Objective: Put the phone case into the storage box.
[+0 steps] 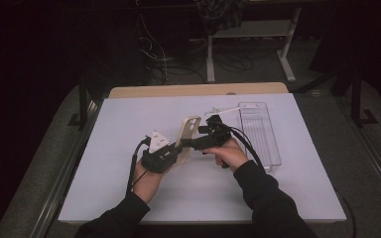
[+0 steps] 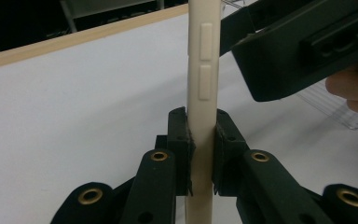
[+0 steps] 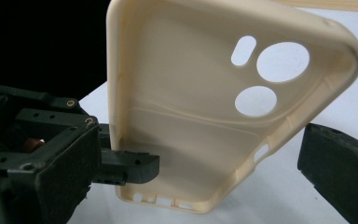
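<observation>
A cream phone case (image 1: 188,130) stands upright above the white table. My left gripper (image 1: 177,148) is shut on its lower part. In the left gripper view the pads (image 2: 181,140) squeeze the case's side wall (image 2: 205,60), the one with the button bumps. My right gripper (image 1: 192,143) comes in from the right, level with the case. The right gripper view looks into the case's hollow inside (image 3: 182,116) with its camera cut-outs. There my right gripper (image 3: 191,156) stands open, its jaws wide on either side of the case's lower end and a gap showing at the right jaw.
A clear plastic tray (image 1: 260,131) lies on the white table (image 1: 129,124) just right of my hands. A thin white stick-like object (image 1: 223,109) lies at its far left corner. A wooden edge (image 1: 193,90) runs along the back, with dark floor, cables and table legs beyond.
</observation>
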A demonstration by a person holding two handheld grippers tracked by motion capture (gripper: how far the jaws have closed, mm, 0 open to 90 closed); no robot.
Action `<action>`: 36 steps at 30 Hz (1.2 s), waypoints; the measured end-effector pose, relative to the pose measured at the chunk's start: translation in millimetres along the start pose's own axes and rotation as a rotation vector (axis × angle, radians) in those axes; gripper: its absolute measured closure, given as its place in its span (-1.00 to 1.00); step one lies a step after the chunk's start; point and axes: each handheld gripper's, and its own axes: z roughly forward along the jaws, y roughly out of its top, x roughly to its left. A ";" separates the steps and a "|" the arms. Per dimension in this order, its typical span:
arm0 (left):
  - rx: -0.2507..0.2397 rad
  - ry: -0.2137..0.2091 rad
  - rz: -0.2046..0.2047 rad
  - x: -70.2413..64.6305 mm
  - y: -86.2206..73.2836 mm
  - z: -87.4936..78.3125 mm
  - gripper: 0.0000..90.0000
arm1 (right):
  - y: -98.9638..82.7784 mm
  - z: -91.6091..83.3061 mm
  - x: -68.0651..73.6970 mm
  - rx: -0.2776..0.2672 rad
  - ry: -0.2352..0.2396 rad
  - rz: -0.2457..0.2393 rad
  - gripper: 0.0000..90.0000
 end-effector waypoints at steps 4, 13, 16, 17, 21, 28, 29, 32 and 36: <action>0.005 -0.008 0.011 -3.4 0.2 0.4 0.77 | -0.1 0.4 -0.1 -0.003 0.005 0.004 -1.00; 0.003 -0.014 0.036 -9.6 0.4 1.1 0.77 | -0.1 1.2 0.4 -0.011 0.015 0.025 -1.00; 0.003 -0.014 0.046 -11.6 0.5 1.3 0.77 | -0.5 1.8 0.3 -0.006 0.016 0.030 -1.00; 0.003 -0.014 0.041 -12.6 0.3 1.3 0.77 | -0.5 1.8 0.4 -0.005 0.016 0.032 -1.00; 0.005 -0.014 0.054 -14.3 0.1 1.5 0.77 | -0.6 2.5 -0.2 -0.015 0.021 0.040 -1.00; 0.009 -0.024 0.046 -17.3 -0.7 1.8 0.77 | -1.0 3.5 -0.9 -0.010 0.017 0.040 -1.00; 0.010 -0.025 0.049 -17.5 -0.7 1.9 0.77 | -1.0 3.5 -1.1 -0.010 0.018 0.042 -1.00; 0.005 -0.028 0.045 -17.4 -1.1 2.1 0.77 | -0.9 4.0 -0.2 0.002 0.006 0.032 -1.00; 0.003 -0.030 0.045 -17.5 -1.2 2.0 0.77 | -0.5 4.2 1.4 0.015 -0.008 0.024 -1.00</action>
